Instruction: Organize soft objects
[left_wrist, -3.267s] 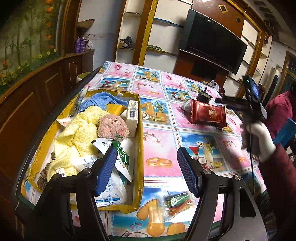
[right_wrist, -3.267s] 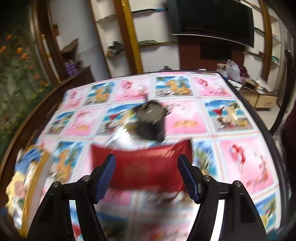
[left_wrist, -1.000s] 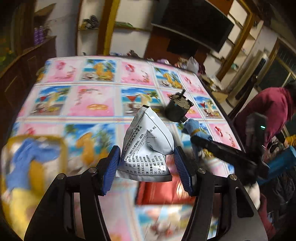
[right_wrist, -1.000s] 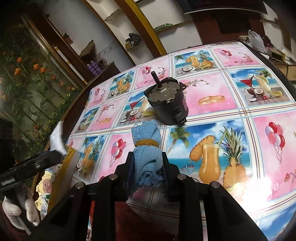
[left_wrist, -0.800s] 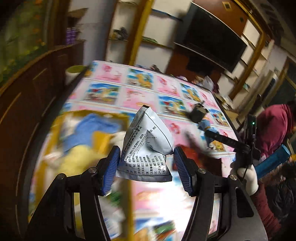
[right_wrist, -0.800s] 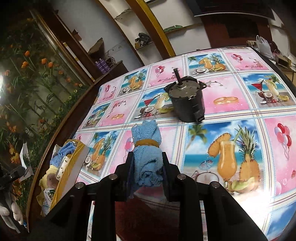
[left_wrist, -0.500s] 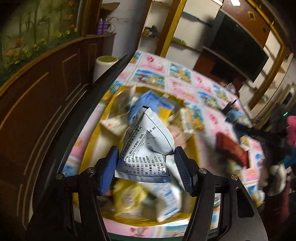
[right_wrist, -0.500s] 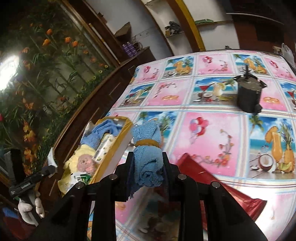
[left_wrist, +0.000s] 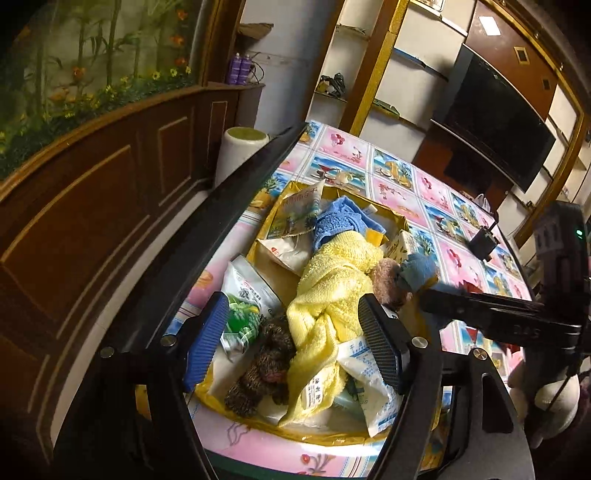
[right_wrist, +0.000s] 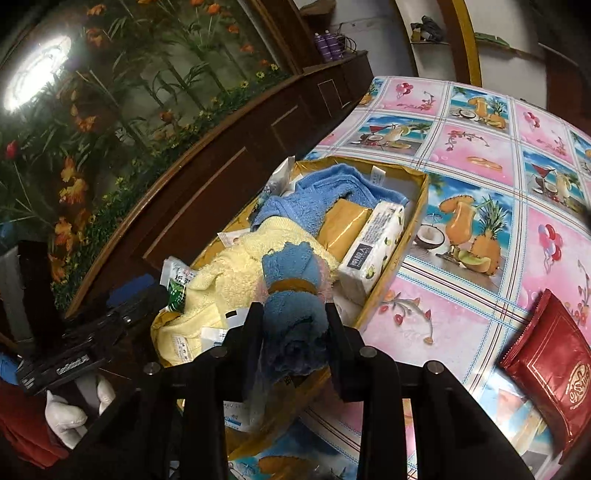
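My left gripper (left_wrist: 291, 310) hangs over the near end of the yellow box (left_wrist: 266, 225). Its jaws are opening and nothing is between the blue pads (left_wrist: 207, 332). Under them lie a yellow towel (left_wrist: 332, 291), a brown knitted piece (left_wrist: 266, 358) and a white-and-green packet (left_wrist: 243, 295). My right gripper (right_wrist: 293, 314) holds a rolled blue cloth with an orange band (right_wrist: 291, 291) above the box's middle. Its jaws are opening, but the roll still fills the gap between the fingers. The left wrist view shows that blue cloth (left_wrist: 419, 271) by a pink plush toy (left_wrist: 384, 280).
The box also holds a blue towel (right_wrist: 317, 199), a tissue pack (right_wrist: 373, 243) and several packets. A red packet (right_wrist: 543, 365) lies on the patterned tablecloth to the right. A black motor (left_wrist: 482, 242) stands farther back. A wooden cabinet (left_wrist: 110, 184) runs along the table's left edge.
Both grippers swung from the middle of the table to above the box. The silver packet left my left gripper, whose jaws now stand wider. The right gripper still carries the blue roll.
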